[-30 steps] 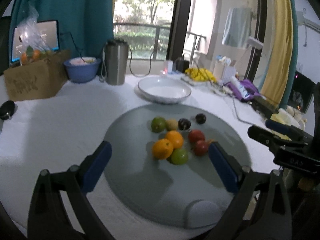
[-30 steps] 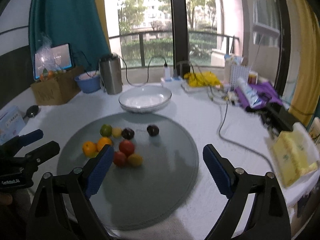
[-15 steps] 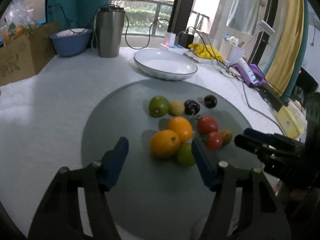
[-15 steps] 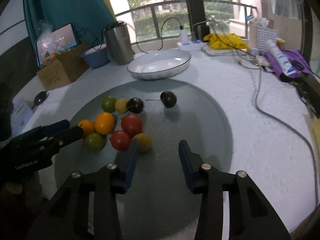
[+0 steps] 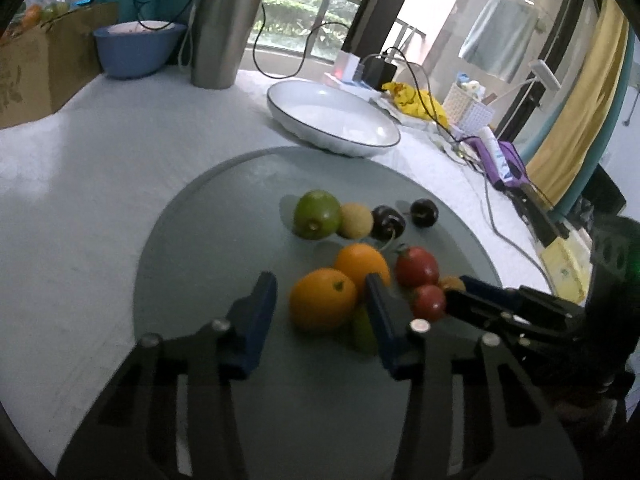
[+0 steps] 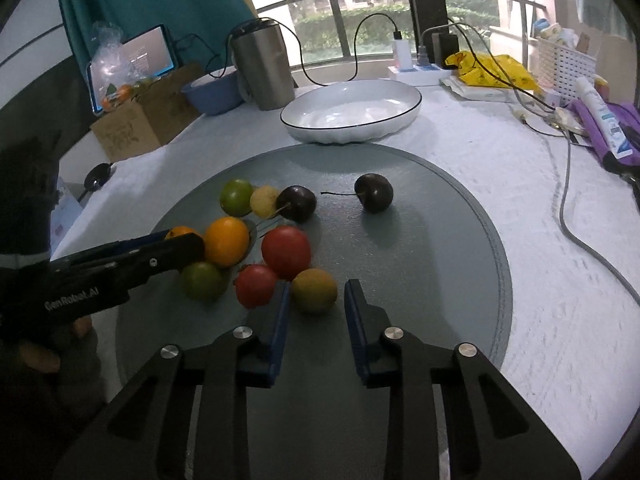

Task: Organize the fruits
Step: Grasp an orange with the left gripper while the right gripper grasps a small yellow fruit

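Note:
Several fruits lie on a round grey mat. My left gripper is open, its fingers on either side of the near orange, not closed on it. Beside it lie a second orange, two red tomatoes, a green lime and dark plums. My right gripper is open, its fingers flanking a yellow-orange fruit. A large tomato and a lone plum lie beyond. An empty white bowl stands behind the mat.
A steel tumbler, blue bowl and cardboard box stand at the back left. Cables, a purple item with a tube, a white basket and yellow bag are on the right.
Both grippers moved forward and down to the fruit pile and narrowed. The left now brackets the near orange, the right the yellow-orange fruit.

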{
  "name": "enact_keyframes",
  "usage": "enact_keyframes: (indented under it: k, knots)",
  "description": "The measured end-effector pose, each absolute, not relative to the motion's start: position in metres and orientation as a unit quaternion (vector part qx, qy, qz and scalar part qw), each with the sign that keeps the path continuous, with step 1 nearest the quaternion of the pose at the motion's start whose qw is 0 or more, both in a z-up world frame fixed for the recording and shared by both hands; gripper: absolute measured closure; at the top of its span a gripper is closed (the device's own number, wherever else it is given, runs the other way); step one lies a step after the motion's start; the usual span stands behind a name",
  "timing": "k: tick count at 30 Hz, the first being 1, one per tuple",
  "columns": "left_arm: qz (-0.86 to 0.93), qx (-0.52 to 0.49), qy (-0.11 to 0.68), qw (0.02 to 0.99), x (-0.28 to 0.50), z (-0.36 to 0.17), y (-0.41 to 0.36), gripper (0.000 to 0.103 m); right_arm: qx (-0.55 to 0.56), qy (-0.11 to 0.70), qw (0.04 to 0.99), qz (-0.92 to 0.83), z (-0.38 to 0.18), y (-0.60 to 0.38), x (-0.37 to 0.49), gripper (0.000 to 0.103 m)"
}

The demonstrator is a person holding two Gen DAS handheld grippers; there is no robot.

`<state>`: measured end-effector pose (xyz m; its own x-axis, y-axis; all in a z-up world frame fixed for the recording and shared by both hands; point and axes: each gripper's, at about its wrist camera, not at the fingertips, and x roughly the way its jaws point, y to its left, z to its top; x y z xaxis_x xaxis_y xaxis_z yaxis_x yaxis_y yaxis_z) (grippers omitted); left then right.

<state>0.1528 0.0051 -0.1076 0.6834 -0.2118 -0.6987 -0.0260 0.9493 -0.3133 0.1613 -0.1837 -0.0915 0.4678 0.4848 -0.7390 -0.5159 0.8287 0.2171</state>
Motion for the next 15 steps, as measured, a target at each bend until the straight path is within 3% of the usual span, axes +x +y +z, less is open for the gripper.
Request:
enact_keyframes:
  k: [3, 15]
  knots:
    - [-0.056, -0.153, 0.395, 0.904, 0.154, -0.106, 0.005, 0.068, -0.019, 0.428, 0.854, 0.295, -0.093, -0.181, 0.164, 0.077]
    - [-0.068, -0.166, 0.394, 0.901, 0.157, -0.098, 0.012, 0.069, -0.026, 0.406, 0.87, 0.277, -0.076, -0.186, 0.171, 0.077]
